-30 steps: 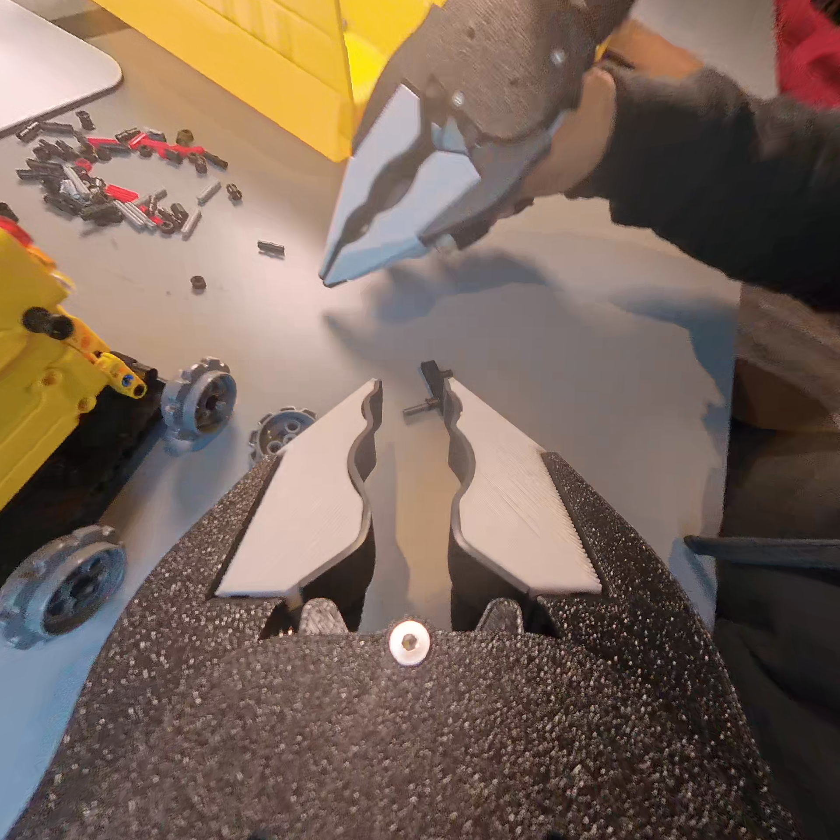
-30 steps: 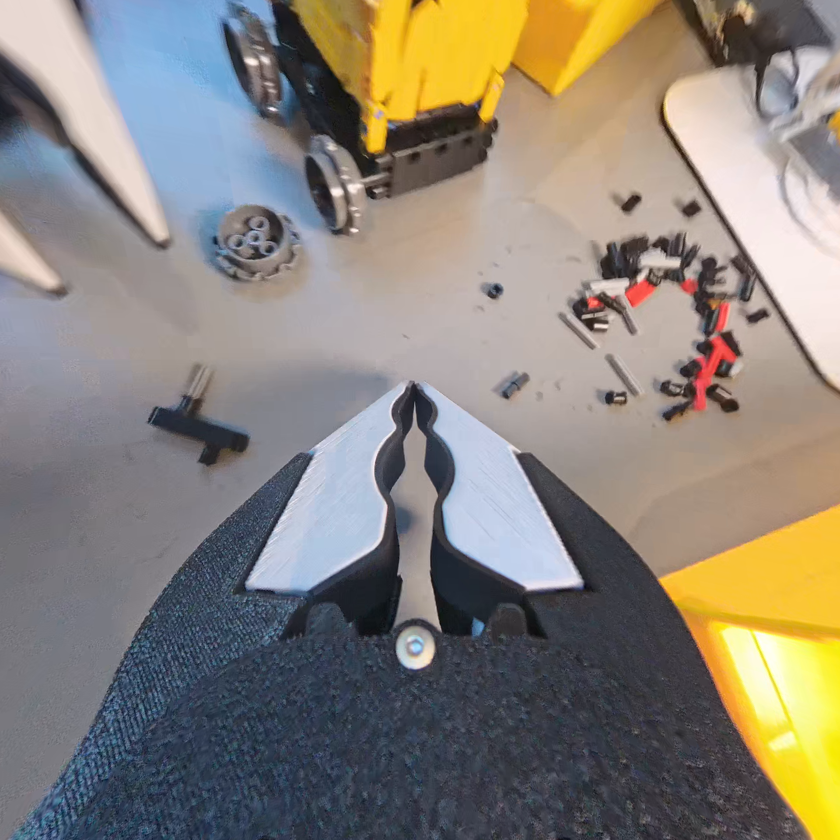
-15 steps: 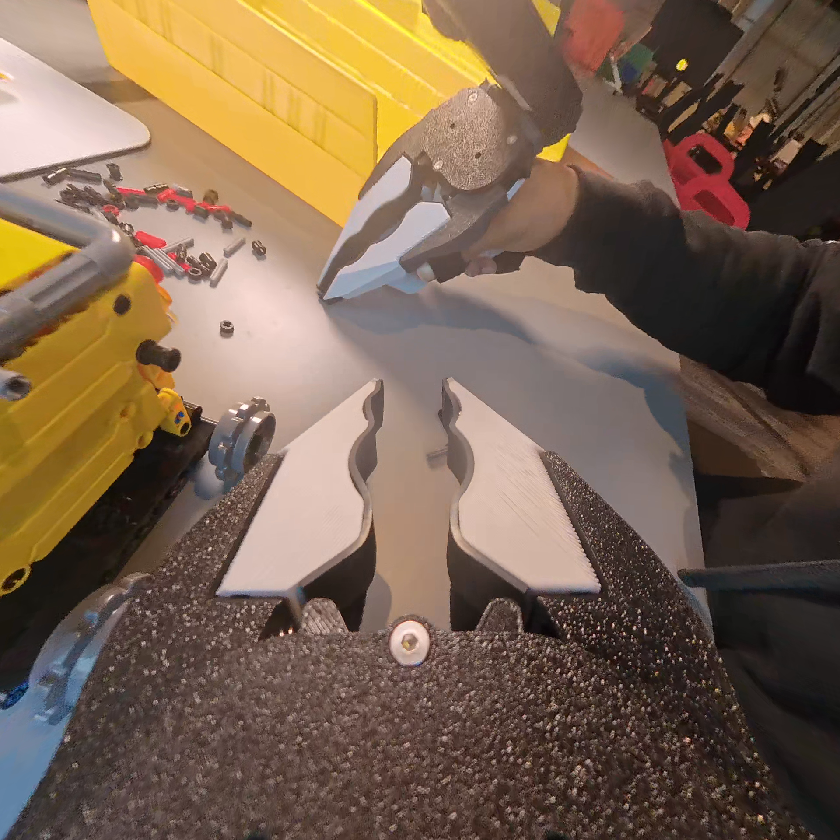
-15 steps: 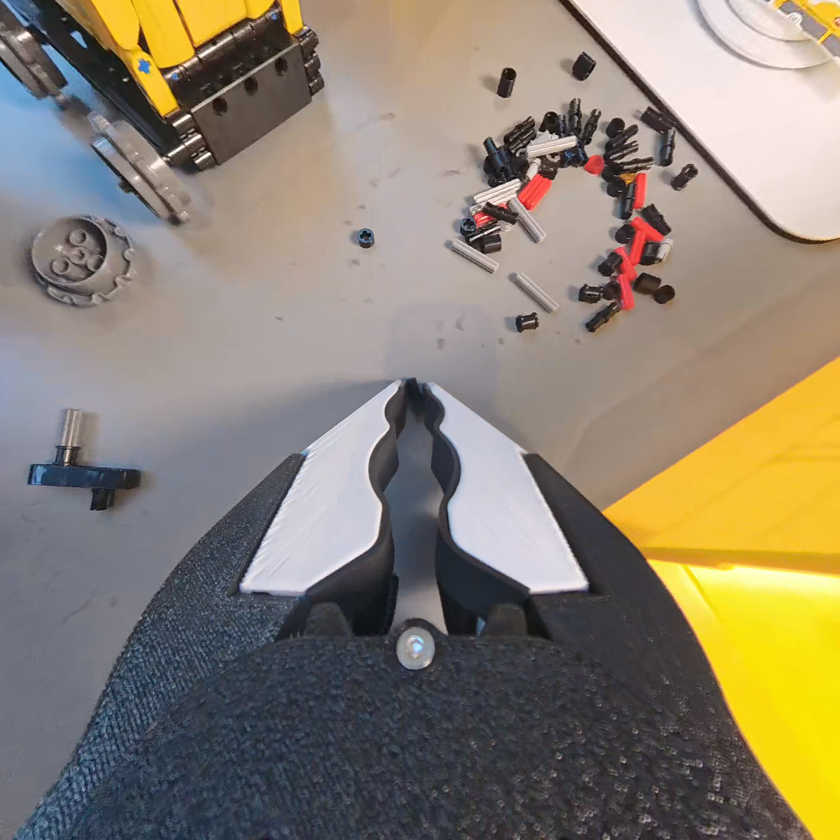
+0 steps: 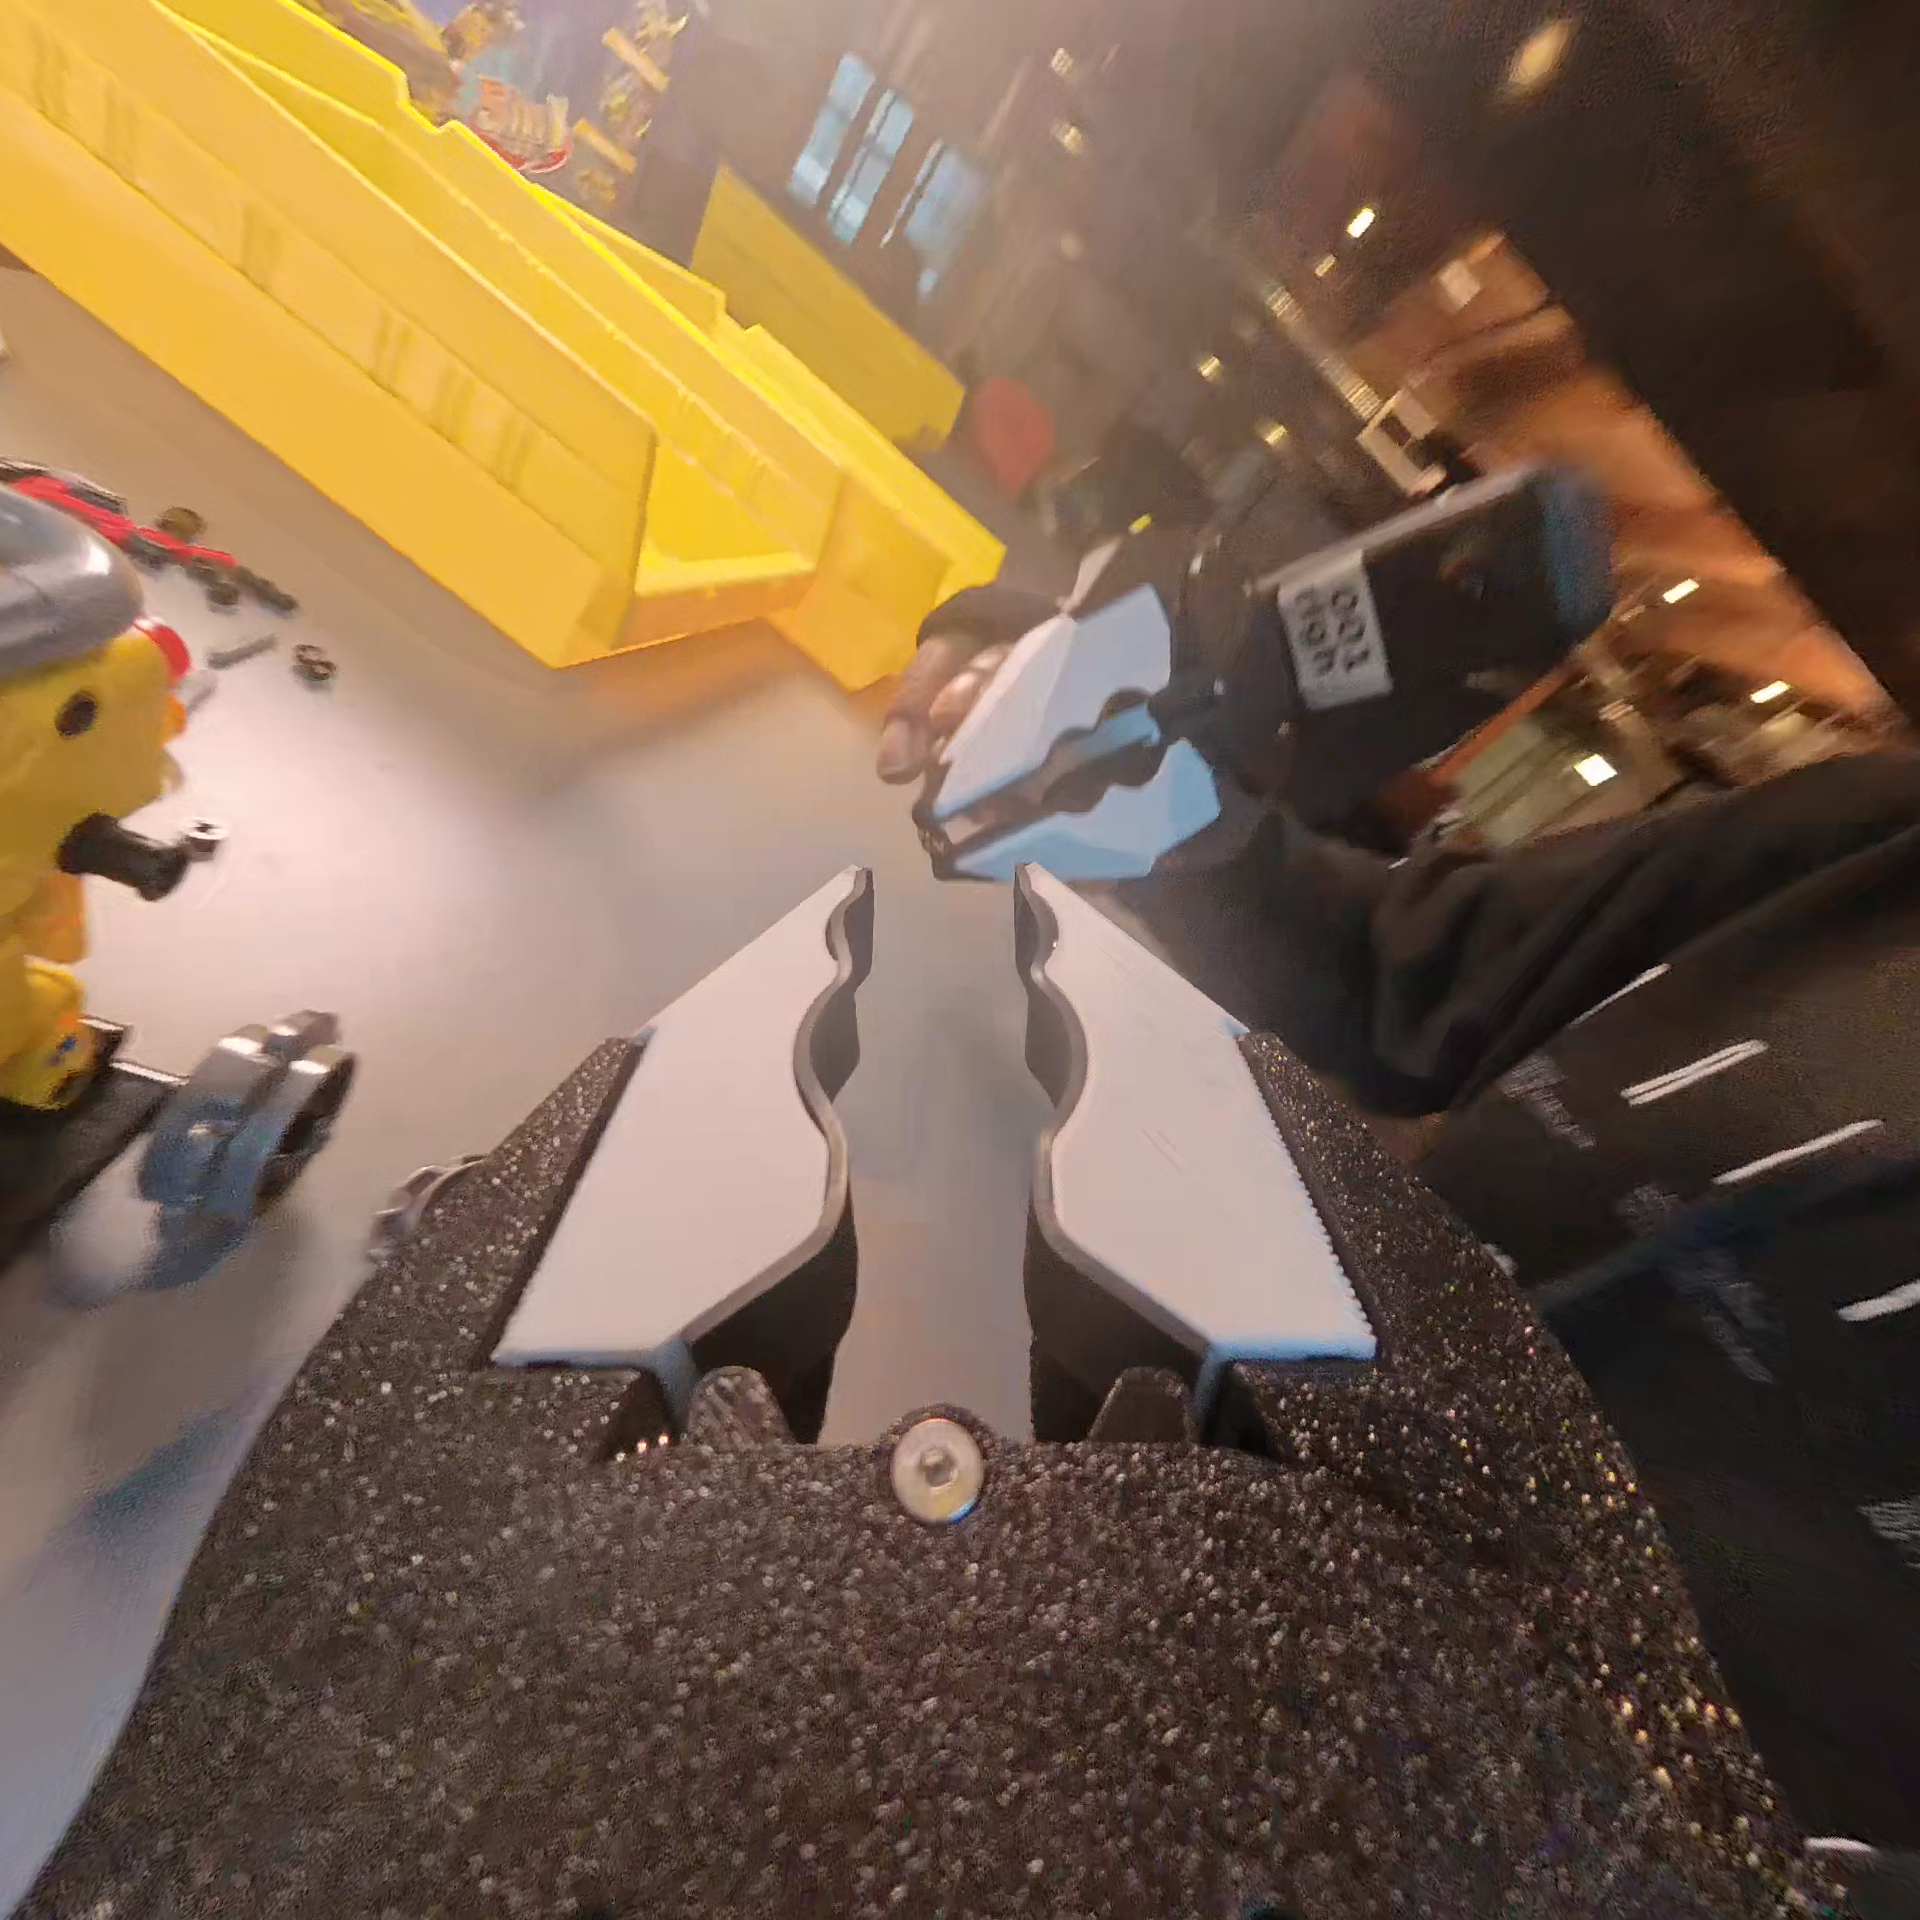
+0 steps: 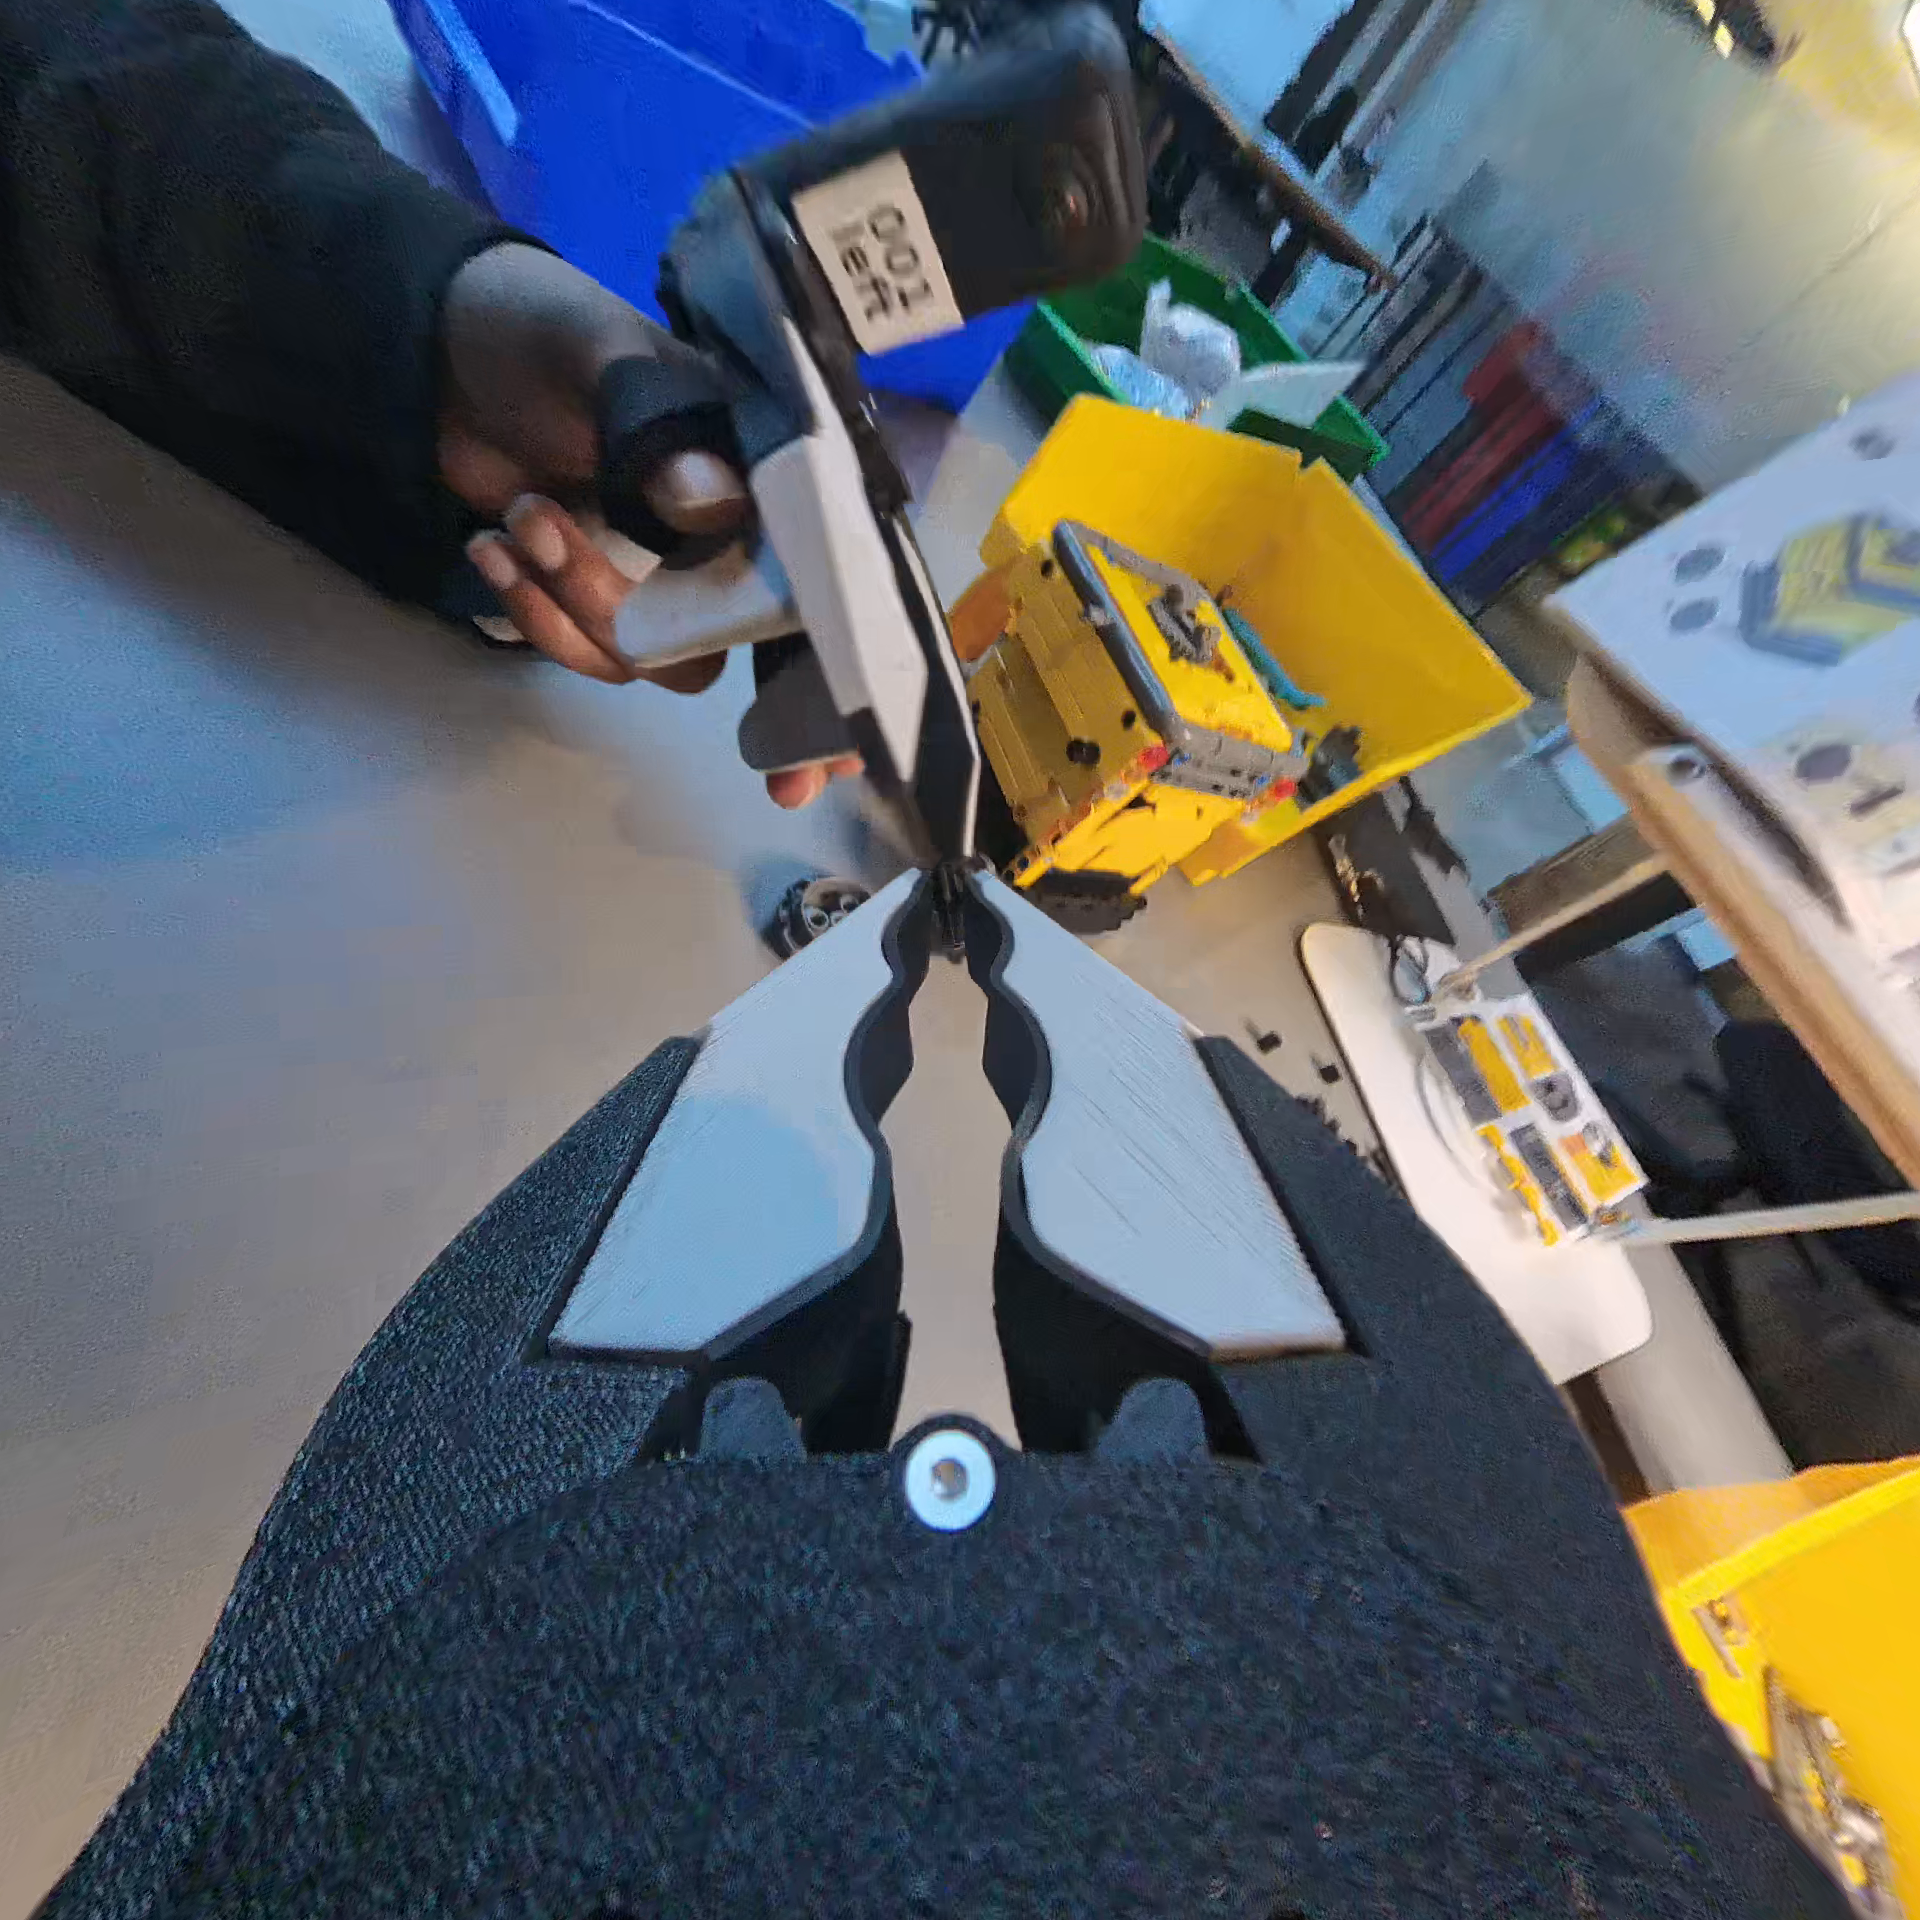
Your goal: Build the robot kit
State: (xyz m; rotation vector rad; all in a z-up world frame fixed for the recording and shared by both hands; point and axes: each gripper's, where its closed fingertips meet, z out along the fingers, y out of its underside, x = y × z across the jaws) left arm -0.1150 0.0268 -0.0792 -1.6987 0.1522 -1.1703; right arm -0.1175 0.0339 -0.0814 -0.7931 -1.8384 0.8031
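Right wrist view gives you the clearest look: your right tool has its jaws drawn almost together, pinching a small black piece at the very tips. The piece is tiny and partly hidden by the tips, so I can only say it looks like a short peg or connector.

Your left tool stands at a middling gap with nothing between its jaws. In the right wrist view it points down from above and is seen nearly edge-on, its tips just above the pinched piece. I cannot tell whether they touch it.

Seen from the left wrist view, the right tool's tips sit just beyond the left tool's tips and a little to the right. Both hang above the grey counter, not resting on it.

With so little of the piece gripped, I judge an even squeeze and a quiet wrist matter most. Any twist at the tips could flick it out. The left wrist view is smeared with motion, so slowing that hand would help you line the tips up.

Off to the left tool's side stands the yellow brick-built vehicle with a grey wheel at its corner. A loose grey wheel lies on the counter beside the tips. Yellow bins stand behind, and small loose parts are scattered near them.
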